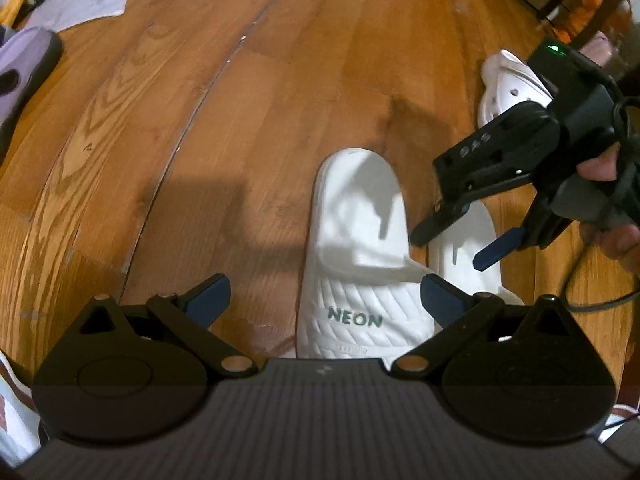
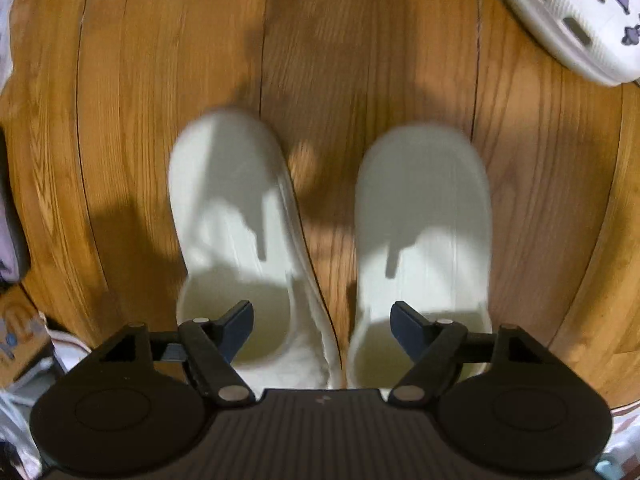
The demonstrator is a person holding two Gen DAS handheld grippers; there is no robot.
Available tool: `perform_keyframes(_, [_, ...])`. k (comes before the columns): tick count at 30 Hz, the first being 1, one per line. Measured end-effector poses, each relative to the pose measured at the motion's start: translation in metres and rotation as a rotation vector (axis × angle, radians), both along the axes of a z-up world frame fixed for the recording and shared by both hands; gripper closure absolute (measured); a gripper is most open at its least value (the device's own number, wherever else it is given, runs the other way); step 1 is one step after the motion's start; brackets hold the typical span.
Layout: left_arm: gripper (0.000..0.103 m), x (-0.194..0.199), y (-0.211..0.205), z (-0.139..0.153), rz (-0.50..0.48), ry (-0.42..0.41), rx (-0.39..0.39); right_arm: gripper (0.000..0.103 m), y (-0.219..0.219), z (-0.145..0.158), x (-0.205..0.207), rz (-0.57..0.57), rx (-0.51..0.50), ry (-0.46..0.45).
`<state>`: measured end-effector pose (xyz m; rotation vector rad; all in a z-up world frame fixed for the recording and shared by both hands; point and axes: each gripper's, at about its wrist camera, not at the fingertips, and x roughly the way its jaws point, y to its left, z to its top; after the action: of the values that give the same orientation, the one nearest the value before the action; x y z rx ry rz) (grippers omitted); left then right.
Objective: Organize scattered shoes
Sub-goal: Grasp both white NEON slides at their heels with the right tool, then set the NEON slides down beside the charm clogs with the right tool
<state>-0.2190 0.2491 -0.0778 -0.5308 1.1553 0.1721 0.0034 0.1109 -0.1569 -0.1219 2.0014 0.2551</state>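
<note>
Your left claw (image 1: 326,300) is released, its blue pads spread wide with nothing between them but air. Just ahead of it, between the fingers, a white slide (image 1: 360,248) lies flat on the wood floor (image 1: 200,120), the word NEON on its strap facing you. Its mate (image 1: 468,256) lies just to the right of it, side by side and pointing the same way, partly hidden by your right claw.

Your right claw (image 2: 322,324) is also released, pads apart and gripping nothing. It hangs over the pair: the left slide (image 2: 232,216) sits ahead of the left pad, the other (image 2: 424,208) ahead of the right pad, toes pointing away from you. The two look close at the heels, perhaps touching, though that view is blurred and you cannot be sure. From the left wrist you see the right claw (image 1: 450,246) tilted down over the mate, your hand (image 1: 608,200) wrapped round its grip.

Further ahead and to the right of the right claw lies a white clog (image 2: 568,16) with purple charms, well apart from the pair. Far to the left of the left claw, a purple shoe (image 1: 24,68) rests at the frame's edge.
</note>
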Motion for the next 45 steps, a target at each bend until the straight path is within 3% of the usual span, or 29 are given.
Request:
perform_keyframes(6, [0.000,0.003,-0.011,-0.006,-0.032,0.036,0.066,0.023,-0.011,-0.024,-0.013,0.021,-0.037,0.103])
perform_keyframes(9, [0.000,0.003,-0.009,-0.003,-0.030,0.010,0.036,0.017,-0.017,-0.026,-0.018,0.087,-0.078,0.119])
perform_keyframes(14, [0.000,0.003,-0.005,-0.003,-0.012,0.000,0.012,0.017,-0.034,-0.034,-0.017,0.063,-0.067,0.205])
perform_keyframes(22, [0.000,0.005,0.009,-0.014,0.029,0.007,-0.017,0.016,-0.024,-0.037,-0.029,0.163,-0.056,0.179])
perform_keyframes(24, [0.000,0.005,0.015,-0.017,0.047,0.008,-0.034,0.024,-0.021,-0.032,-0.033,0.209,-0.062,0.155])
perform_keyframes(27, [0.000,0.002,0.024,-0.022,0.085,0.007,-0.065,0.048,-0.020,-0.021,-0.036,0.254,-0.045,0.122])
perform_keyframes(29, [0.000,0.000,0.029,-0.026,0.115,0.013,-0.082,0.077,-0.019,-0.013,-0.038,0.254,-0.001,0.114])
perform_keyframes(33, [0.000,-0.003,0.035,-0.031,0.148,0.022,-0.095,0.080,-0.013,-0.001,-0.047,0.342,-0.005,0.086])
perform_keyframes(37, [0.000,-0.003,0.035,-0.028,0.146,-0.011,-0.117,0.081,-0.017,0.010,-0.047,0.338,0.021,0.045])
perform_keyframes(41, [0.000,-0.002,0.034,-0.021,0.141,-0.055,-0.140,0.083,-0.018,0.040,-0.034,0.324,0.108,-0.059])
perform_keyframes(45, [0.000,0.001,0.031,-0.024,0.137,-0.045,-0.117,0.084,-0.016,0.069,0.002,0.273,0.168,-0.161])
